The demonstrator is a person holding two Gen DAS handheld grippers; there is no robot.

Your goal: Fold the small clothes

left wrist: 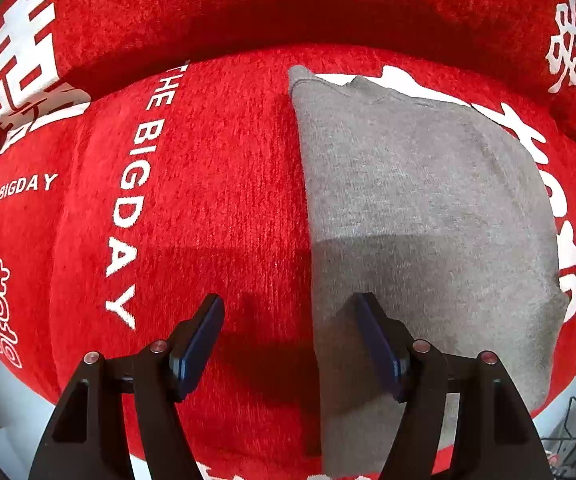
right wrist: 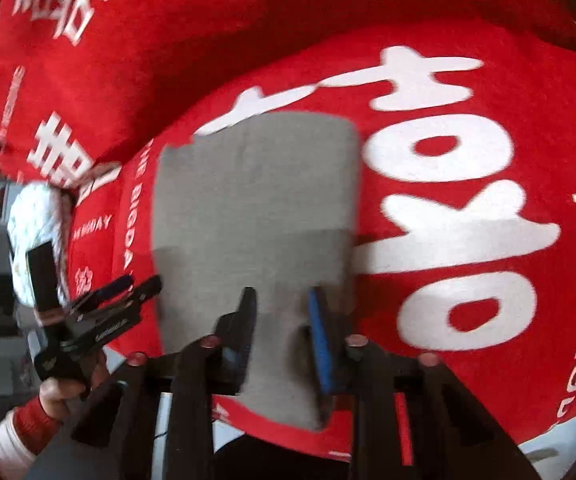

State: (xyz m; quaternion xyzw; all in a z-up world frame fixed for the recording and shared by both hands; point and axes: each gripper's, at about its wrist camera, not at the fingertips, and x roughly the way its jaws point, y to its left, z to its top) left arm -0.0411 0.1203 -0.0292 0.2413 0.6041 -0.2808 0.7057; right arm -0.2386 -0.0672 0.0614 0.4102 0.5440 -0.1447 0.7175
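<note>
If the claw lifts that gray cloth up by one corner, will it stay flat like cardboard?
Probably not. The gray cloth looks like soft knit lying folded flat on the red blanket, so it would likely droop and unfold. It looks thin, so probably light. Its fuzzy weave should not slip easily.

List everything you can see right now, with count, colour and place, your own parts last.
Grey garment: one, grey, folded, flat on the cover.
Cover: one, red with white lettering, under the garment.
White bundle: one, white, at the cover's left edge; unclear what it is.
Left gripper: black, blue pads, open, straddling the garment's left edge.
Right gripper: black, blue pads, narrow gap over the garment's near end; grip unclear.
Hand: one, red-and-white cuff, holding the left gripper.
</note>
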